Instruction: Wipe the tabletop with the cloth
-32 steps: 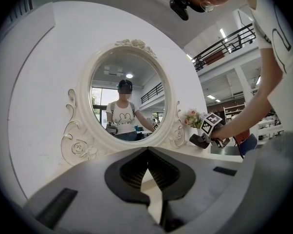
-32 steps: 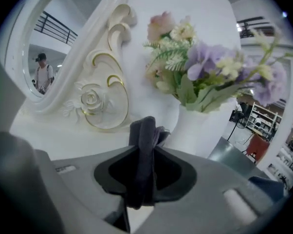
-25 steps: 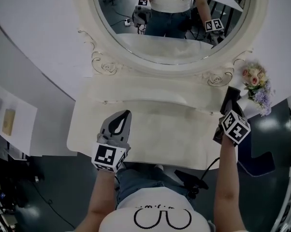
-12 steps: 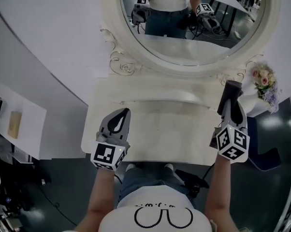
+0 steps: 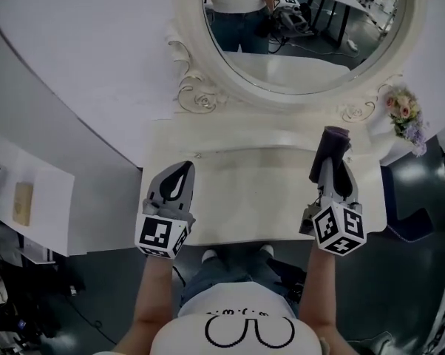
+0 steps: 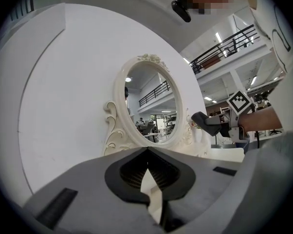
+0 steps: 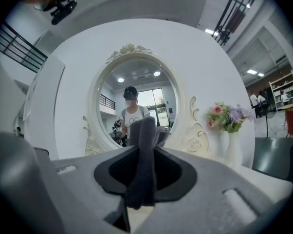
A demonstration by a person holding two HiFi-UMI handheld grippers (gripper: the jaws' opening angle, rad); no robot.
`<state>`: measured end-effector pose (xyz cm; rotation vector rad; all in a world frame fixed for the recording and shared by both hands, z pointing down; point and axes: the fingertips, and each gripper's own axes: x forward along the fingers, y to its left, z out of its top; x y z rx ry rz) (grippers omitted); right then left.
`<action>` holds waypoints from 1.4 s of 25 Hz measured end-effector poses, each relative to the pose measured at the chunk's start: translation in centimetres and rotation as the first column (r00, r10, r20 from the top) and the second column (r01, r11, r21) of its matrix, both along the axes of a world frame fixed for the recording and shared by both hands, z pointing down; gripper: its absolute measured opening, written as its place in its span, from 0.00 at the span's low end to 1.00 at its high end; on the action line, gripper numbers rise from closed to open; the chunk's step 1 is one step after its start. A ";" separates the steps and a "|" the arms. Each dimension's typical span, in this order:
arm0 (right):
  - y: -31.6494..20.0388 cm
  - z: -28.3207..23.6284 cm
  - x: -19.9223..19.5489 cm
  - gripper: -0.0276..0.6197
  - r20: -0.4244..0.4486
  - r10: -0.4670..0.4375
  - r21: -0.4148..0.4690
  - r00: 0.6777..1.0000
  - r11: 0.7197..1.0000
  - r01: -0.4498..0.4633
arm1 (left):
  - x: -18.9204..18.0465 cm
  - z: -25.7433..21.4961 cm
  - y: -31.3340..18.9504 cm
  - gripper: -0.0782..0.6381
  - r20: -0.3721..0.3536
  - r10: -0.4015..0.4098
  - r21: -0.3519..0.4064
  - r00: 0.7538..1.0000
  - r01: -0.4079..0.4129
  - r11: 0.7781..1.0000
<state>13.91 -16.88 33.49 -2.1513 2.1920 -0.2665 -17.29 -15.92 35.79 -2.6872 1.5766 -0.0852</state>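
Note:
The cream vanity tabletop (image 5: pixel 252 198) lies below me. My right gripper (image 5: pixel 332 161) hovers over its right part, shut on a dark grey cloth (image 5: pixel 333 140) that sticks out past the tips towards the mirror. In the right gripper view the cloth (image 7: pixel 145 155) hangs as a folded strip pinched between the jaws. From the left gripper view, the cloth (image 6: pixel 203 120) shows off to the right, above the table. My left gripper (image 5: pixel 183 168) sits over the table's left front, jaws closed with nothing between them; its tips (image 6: pixel 147 149) meet.
An oval mirror (image 5: pixel 296 43) in an ornate cream frame stands at the back of the table. A white vase of flowers (image 5: pixel 403 113) stands at the back right corner. The table's front edge is close to the person's legs. Dark floor surrounds the table.
My right gripper has swung in from the table's right edge to over its right part, carrying the cloth. The left gripper has stayed near the left front.

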 end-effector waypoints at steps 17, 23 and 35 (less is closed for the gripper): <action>3.1 6.3 -20.3 0.18 0.152 -0.255 -0.140 0.955 0.951 0.277 | -11.5 1.7 4.0 0.11 -0.043 -0.069 -0.012 0.997 0.069 0.998; 2.5 10.0 -27.8 0.18 0.302 -0.323 -0.218 0.897 0.892 0.395 | -15.7 2.7 5.1 0.11 -0.046 -0.115 -0.033 0.992 0.114 0.993; -0.8 17.4 -42.8 0.18 0.467 -0.365 -0.369 0.805 0.748 0.553 | -23.0 5.7 6.2 0.11 -0.075 -0.209 -0.091 0.975 0.202 0.975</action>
